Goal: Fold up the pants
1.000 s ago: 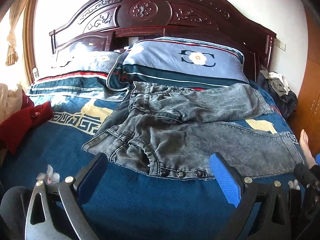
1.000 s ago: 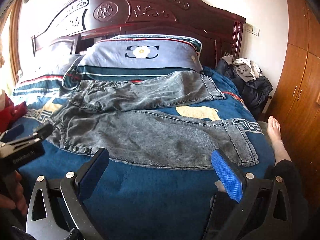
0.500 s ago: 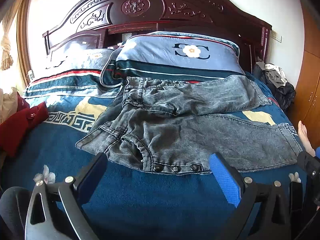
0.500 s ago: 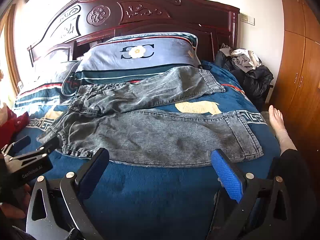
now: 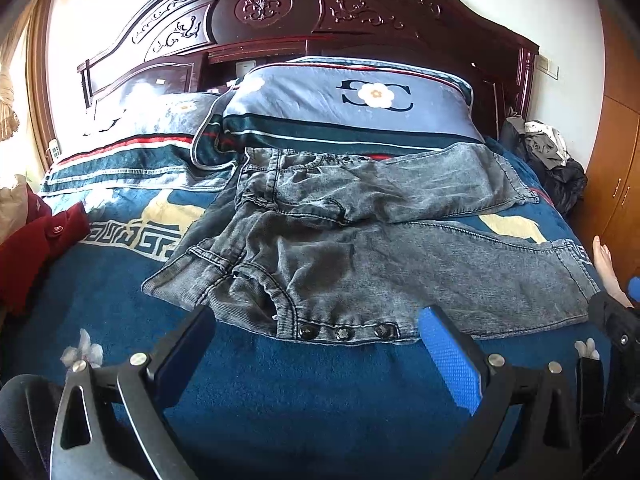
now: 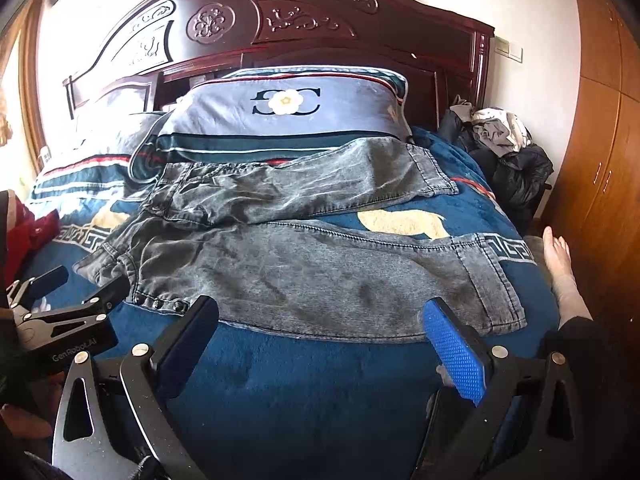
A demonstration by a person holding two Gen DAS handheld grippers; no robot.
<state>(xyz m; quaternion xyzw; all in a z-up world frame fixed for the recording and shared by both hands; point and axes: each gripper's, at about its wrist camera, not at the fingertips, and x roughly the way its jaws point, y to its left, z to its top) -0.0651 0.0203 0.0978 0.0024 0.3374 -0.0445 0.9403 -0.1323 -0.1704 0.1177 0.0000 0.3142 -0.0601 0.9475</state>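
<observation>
On the bed (image 5: 304, 392), limp, heavy denim pants (image 5: 360, 256) lie spread; both tools, left (image 5: 316, 354) and right (image 6: 326, 344), gape empty. Best grip: waistband and hem.

Left gripper (image 5: 312, 344) and right gripper (image 6: 320, 334) — both spread wide, empty.

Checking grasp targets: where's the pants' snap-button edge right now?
In the left wrist view the snap buttons sit on the near edge of the pants, just ahead of the open left gripper; in the right wrist view, lower left beside the left gripper.
</observation>
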